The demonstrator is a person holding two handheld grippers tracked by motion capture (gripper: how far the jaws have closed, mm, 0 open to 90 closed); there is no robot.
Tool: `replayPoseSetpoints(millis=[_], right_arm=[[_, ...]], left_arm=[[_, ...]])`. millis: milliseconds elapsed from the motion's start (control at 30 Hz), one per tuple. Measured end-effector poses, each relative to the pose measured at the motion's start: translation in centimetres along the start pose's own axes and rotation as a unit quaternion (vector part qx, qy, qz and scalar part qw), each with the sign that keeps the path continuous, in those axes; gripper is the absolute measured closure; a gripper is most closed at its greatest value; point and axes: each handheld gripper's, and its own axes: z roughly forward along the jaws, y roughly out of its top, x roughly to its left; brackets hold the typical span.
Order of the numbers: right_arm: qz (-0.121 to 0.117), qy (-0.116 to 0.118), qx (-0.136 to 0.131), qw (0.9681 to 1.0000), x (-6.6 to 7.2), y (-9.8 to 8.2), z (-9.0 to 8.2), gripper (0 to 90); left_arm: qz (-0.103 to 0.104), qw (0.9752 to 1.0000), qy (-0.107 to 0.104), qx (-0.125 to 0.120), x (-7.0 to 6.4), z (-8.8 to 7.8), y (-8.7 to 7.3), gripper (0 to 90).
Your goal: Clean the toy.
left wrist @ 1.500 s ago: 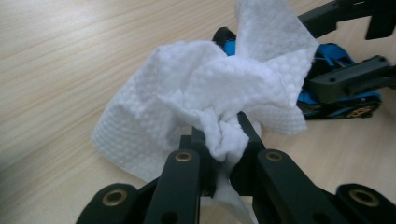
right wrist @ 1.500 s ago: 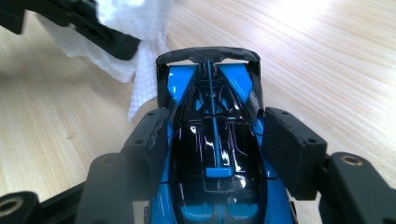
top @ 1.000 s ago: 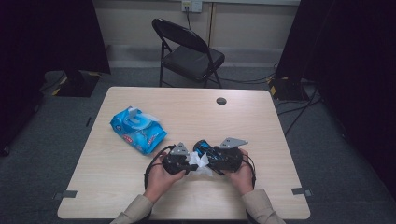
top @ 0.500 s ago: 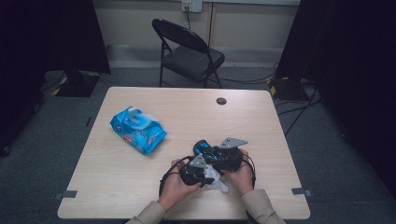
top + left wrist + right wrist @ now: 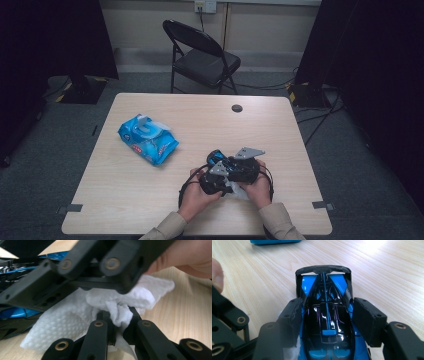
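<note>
Right gripper (image 5: 325, 322) clamps a blue and black toy car (image 5: 325, 315): pads pressed on both flanks of the body, jaws partly closed to the car's width. Car runs lengthwise between the jaws, black rear wing at the far end, past the pads. In the high view the same car (image 5: 216, 159) pokes out up-left of the right gripper (image 5: 245, 167), blue end showing, with the grey three-cornered plate on top of that gripper.

Left gripper (image 5: 117, 322) is pinched nearly closed on a white wipe (image 5: 75, 320). A crumpled fold of the wipe sits bunched between the jaw tips; the rest spreads flat left of the jaws on the tabletop (image 5: 185, 312). Straight ahead of the left gripper and very near it, the right gripper's black linkage crosses above the wipe, with blue car body at the left edge of that view. A bit of white wipe also shows at the lower left of the right gripper, beside the car.

High view: left gripper (image 5: 212, 182) just beside the right one, touching or almost, both low over the near edge of the tabletop (image 5: 150, 200), wipe (image 5: 239, 190) under them. Blue wipes pack (image 5: 147, 139) lies well apart, far left of the left gripper, lid flap up. Black folding chair (image 5: 202, 55) beyond the tabletop.
</note>
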Motion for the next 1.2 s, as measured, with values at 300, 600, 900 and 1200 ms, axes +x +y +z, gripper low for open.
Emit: replayPoseSetpoints(millis=[300, 600, 900, 1200], right_arm=[[0.0, 0.0, 0.0, 1.0, 0.0, 0.0, 0.0, 41.1], [0.0, 0.0, -0.001, 1.0, 0.0, 0.0, 0.0, 41.1], [-0.001, 0.001, -0.001, 1.0, 0.0, 0.0, 0.0, 41.2], [-0.002, 0.0, 0.0, 1.0, 0.0, 0.0, 0.0, 41.1]], left_arm=[[-0.001, 0.9997, 0.024, -0.002, 1.0, -1.0, -0.4, 83.7], [-0.011, 0.998, 0.062, -0.001, 3.1, -2.7, -1.0, 83.2], [-0.03, 0.9955, 0.09, -0.006, 5.0, -4.1, -1.5, 83.2], [-0.049, 0.9918, 0.118, -0.012, 7.1, -5.6, -1.9, 82.7]])
